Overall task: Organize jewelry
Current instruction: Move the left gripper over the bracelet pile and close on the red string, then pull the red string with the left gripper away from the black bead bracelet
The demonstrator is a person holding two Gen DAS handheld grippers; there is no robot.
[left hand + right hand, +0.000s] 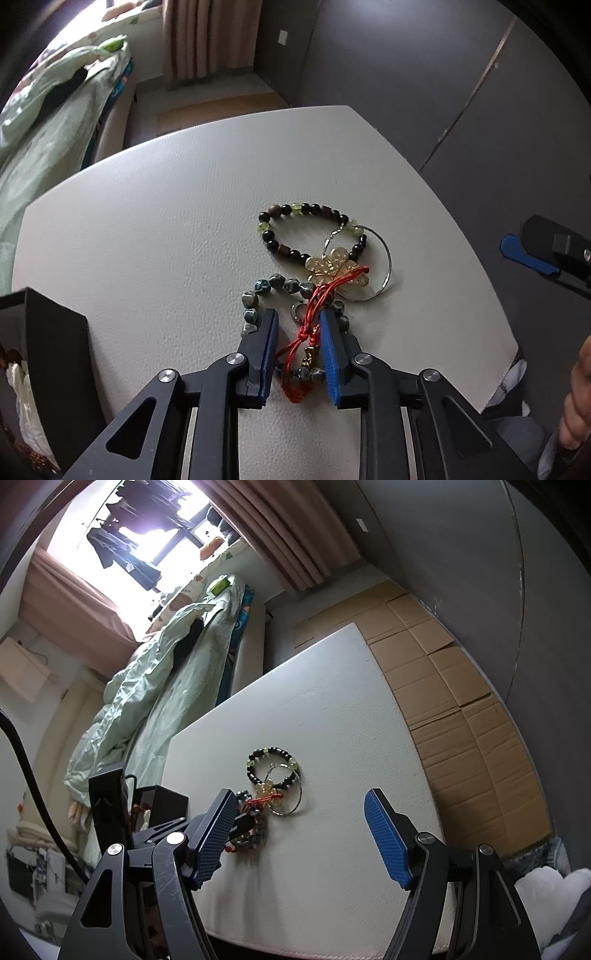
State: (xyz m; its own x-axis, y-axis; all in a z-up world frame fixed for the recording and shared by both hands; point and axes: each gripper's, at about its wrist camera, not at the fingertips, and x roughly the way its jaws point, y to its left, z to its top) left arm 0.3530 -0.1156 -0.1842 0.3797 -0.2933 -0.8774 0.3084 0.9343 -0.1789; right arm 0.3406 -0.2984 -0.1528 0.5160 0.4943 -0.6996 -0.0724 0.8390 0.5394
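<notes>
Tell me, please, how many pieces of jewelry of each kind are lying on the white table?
Beaded bracelets: 2, a dark one with green beads and a blue-grey one.
Red cord bracelet with gold charm: 1.
Gold flower hoop earring: 1.
Small metal ring: 1.
Total: 5 pieces, overlapping in one cluster.

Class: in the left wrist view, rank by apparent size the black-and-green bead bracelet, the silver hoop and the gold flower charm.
1. black-and-green bead bracelet
2. silver hoop, nearly the same, so that order is unsure
3. gold flower charm, clearly smallest
</notes>
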